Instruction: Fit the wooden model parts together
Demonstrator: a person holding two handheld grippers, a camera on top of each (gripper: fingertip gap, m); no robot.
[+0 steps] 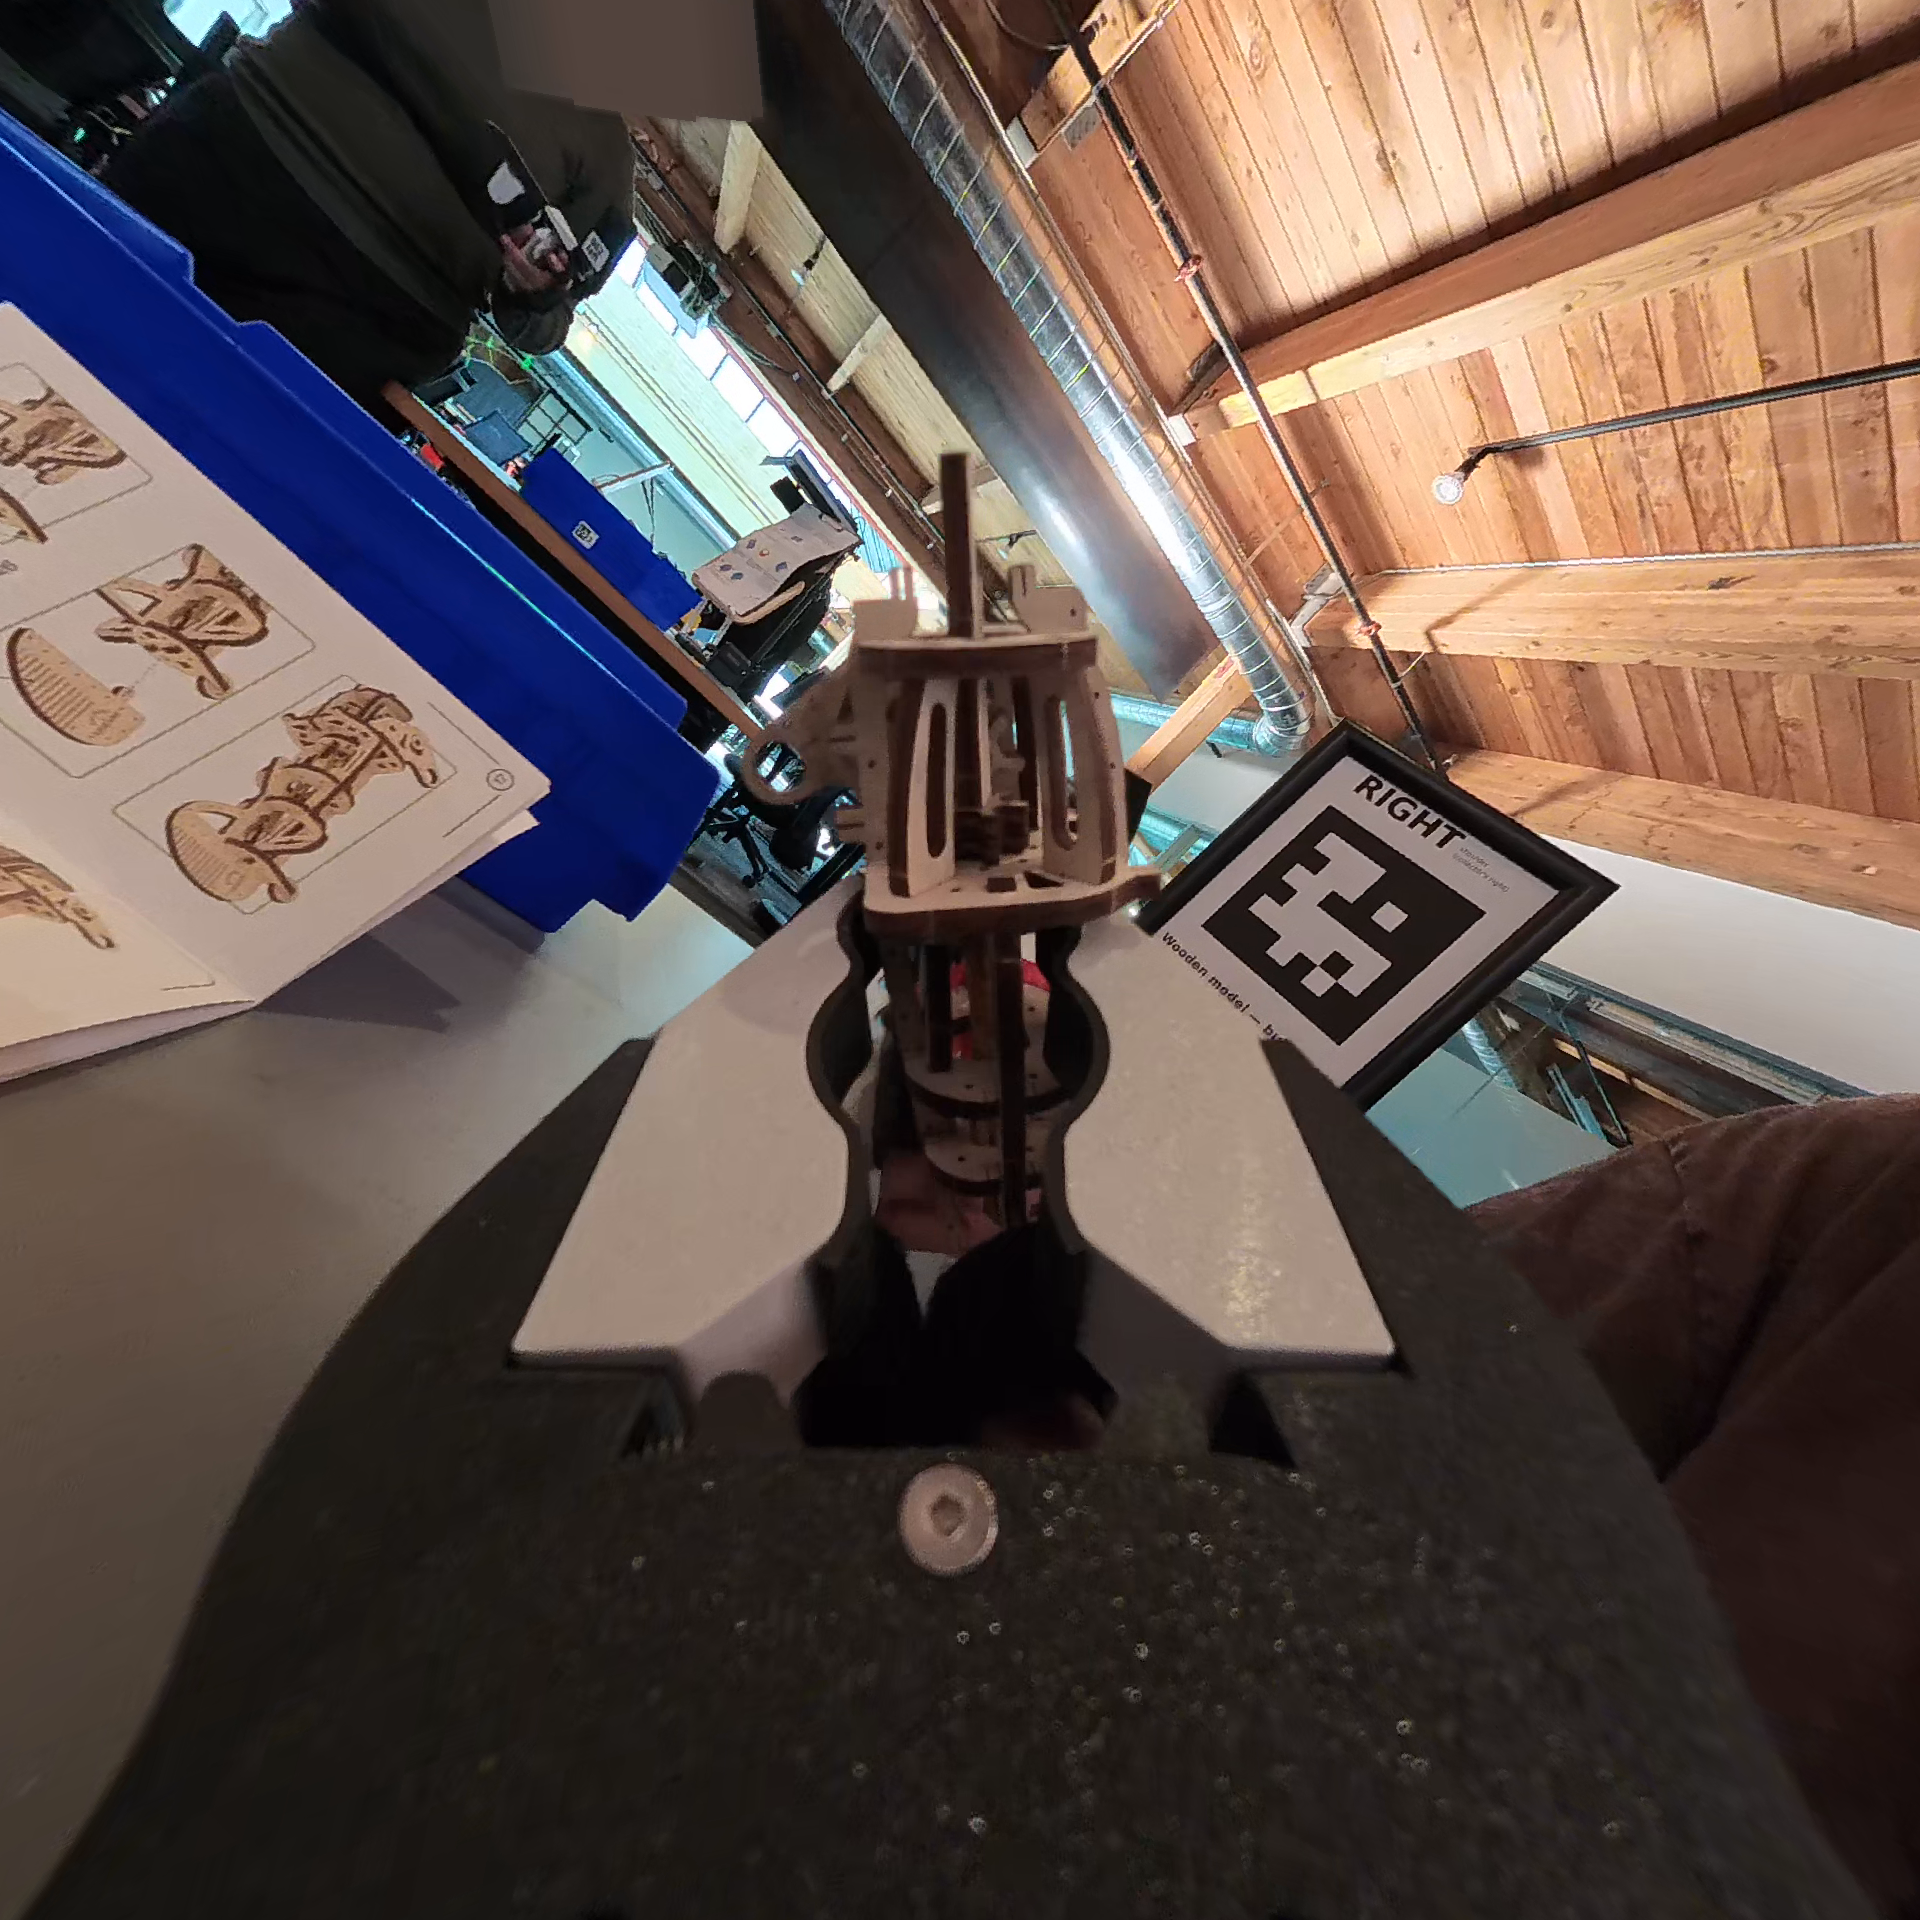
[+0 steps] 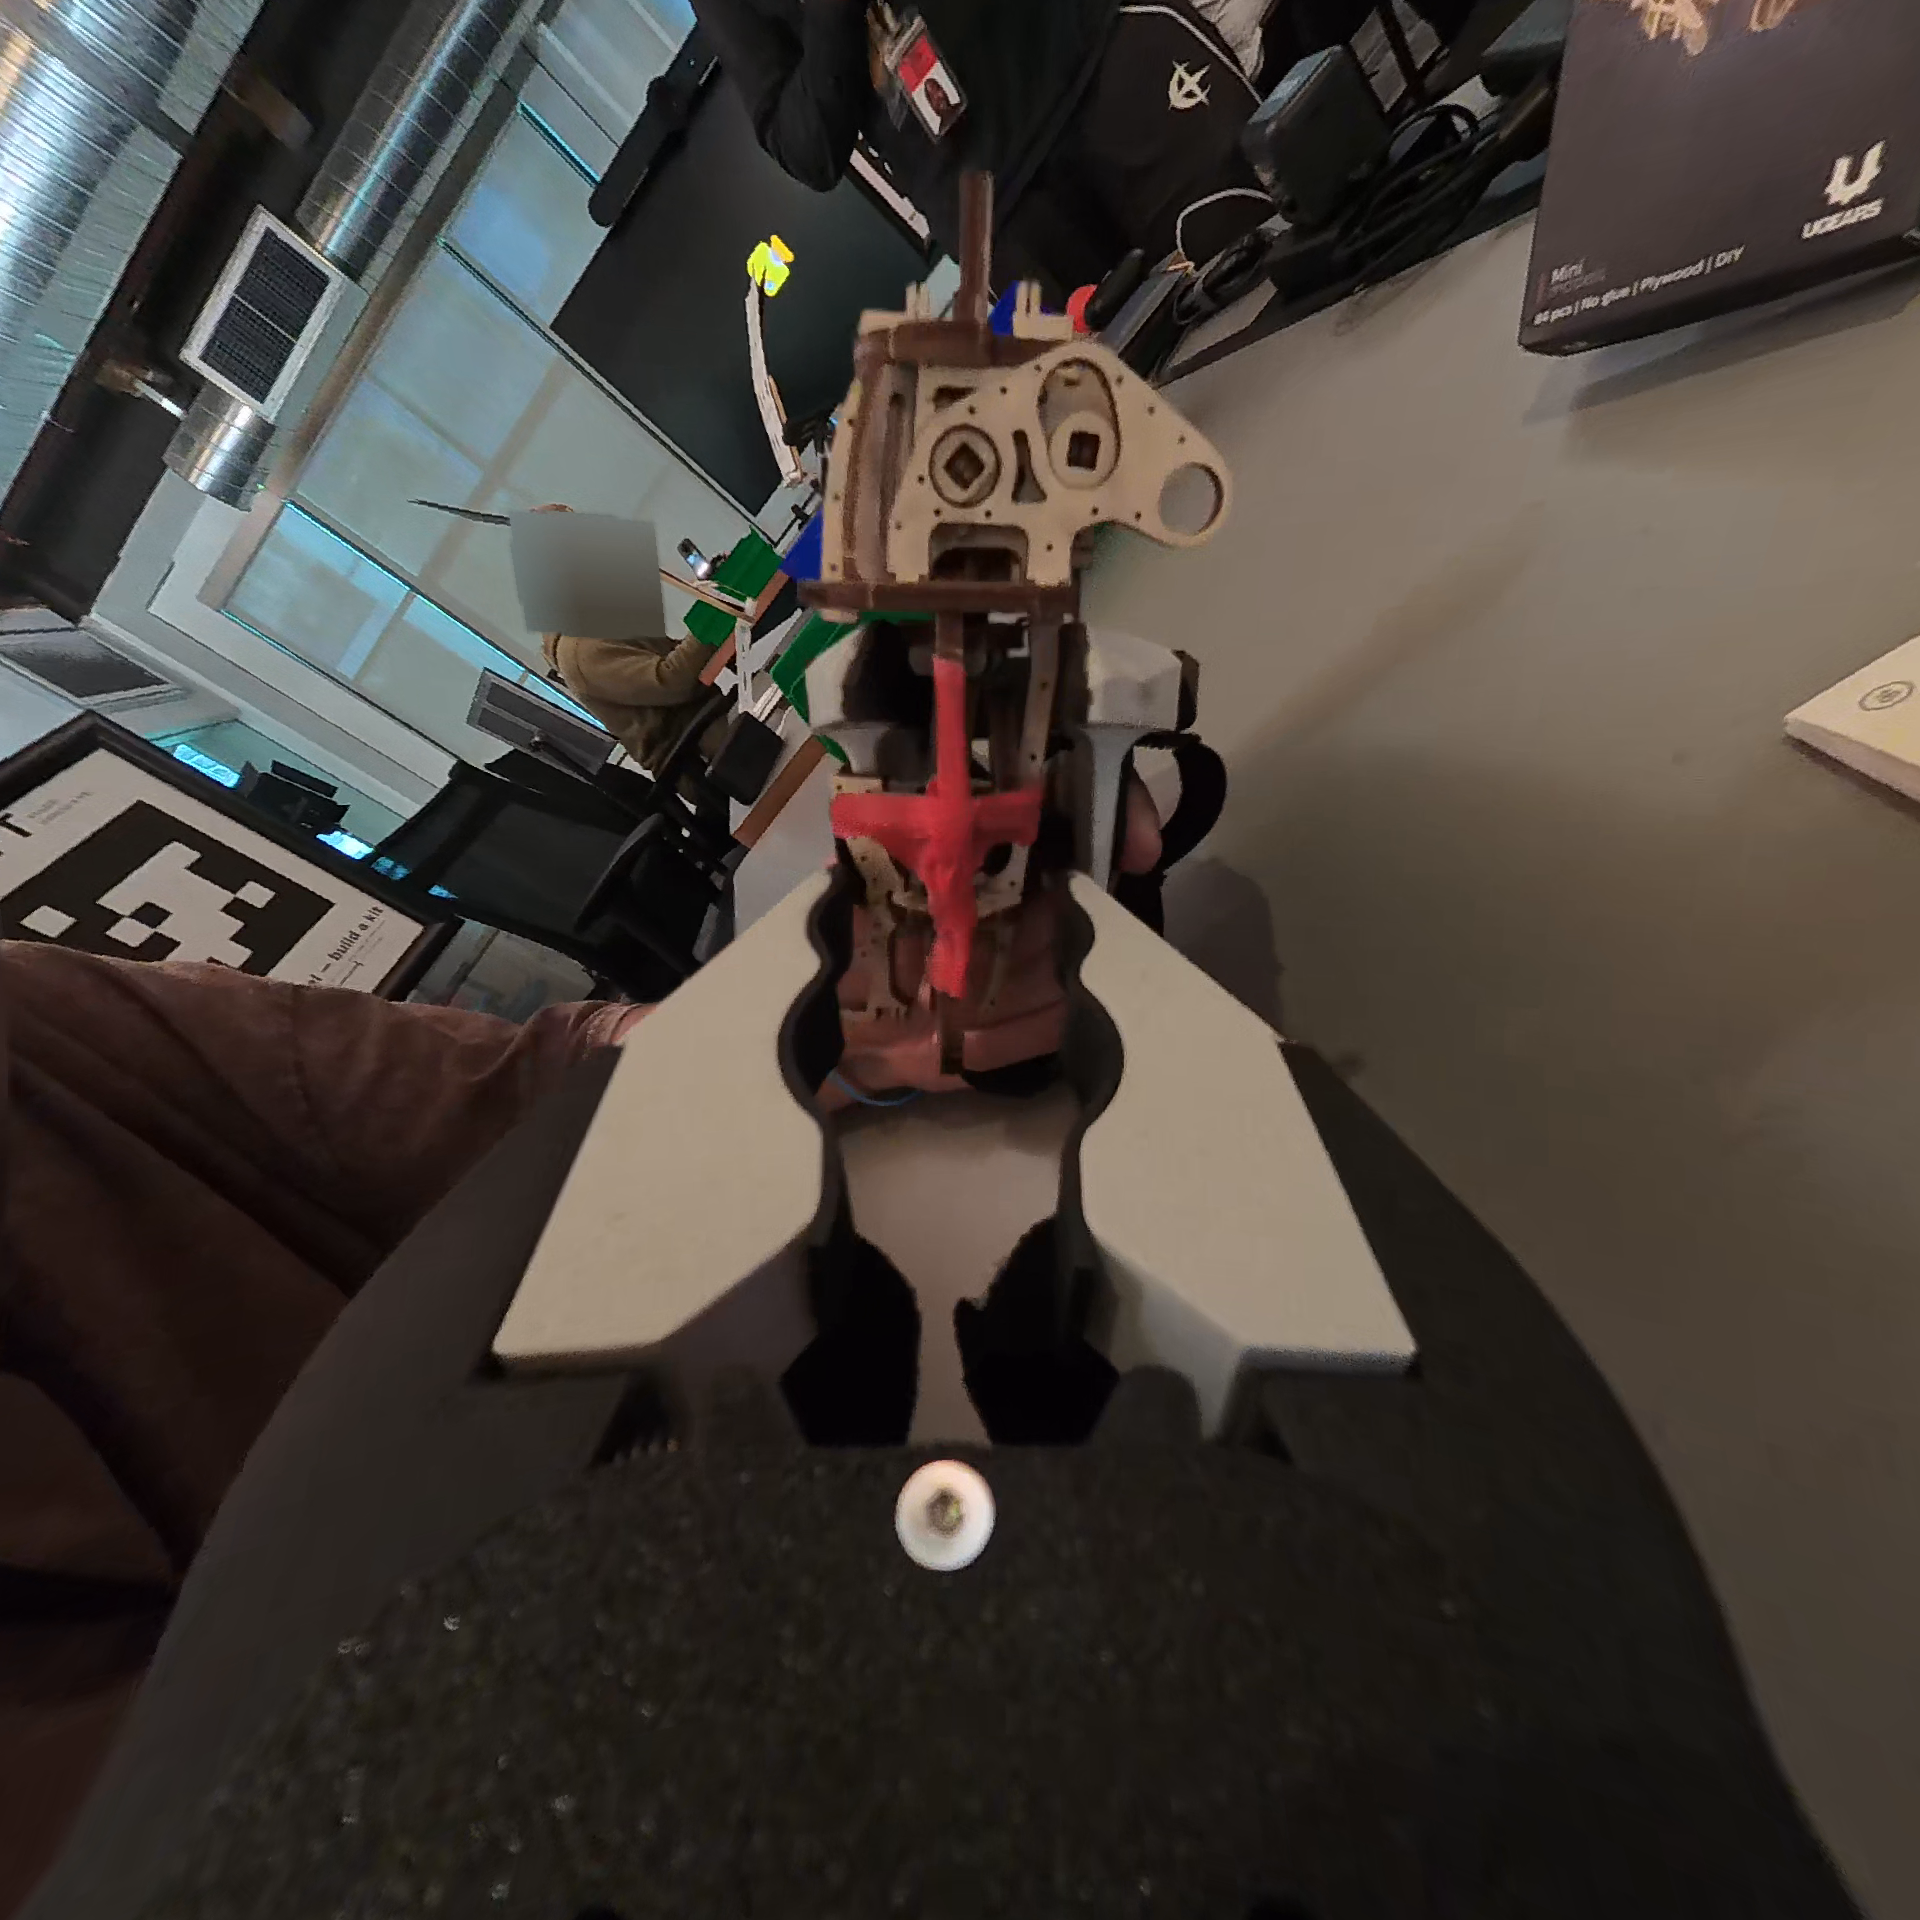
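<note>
Wooden model (image 1: 982, 769) is already a sizeable sub-assembly: two flat plates with curved ribs between them, a dark central shaft sticking out past the far end, and, seen from the right wrist view, a pale side plate with round and square openings and a ring lug at one corner. It is held up off the counter (image 1: 312, 1143), between the two tools. Left hand-held gripper (image 1: 966, 935) is closed narrow around the model's lower section, fingers pressing its sides. Right hand-held gripper (image 2: 951, 904) appears closed on the opposite end of the same model (image 2: 997, 457), where a red cross-shaped piece (image 2: 951, 831) sits against the wood; exact contact is blurred. Judgement: assembly is well past the middle, frame and shaft fitted; what remains cannot be counted, since no loose parts show. Instruction booklet (image 1: 208, 675) lies open toward the counter's left edge, a blue bin (image 1: 416, 540) behind it, a framed marker card (image 1: 1371, 904) standing just right of the model. Kit box (image 2: 1725, 166) at the far counter edge.
</note>
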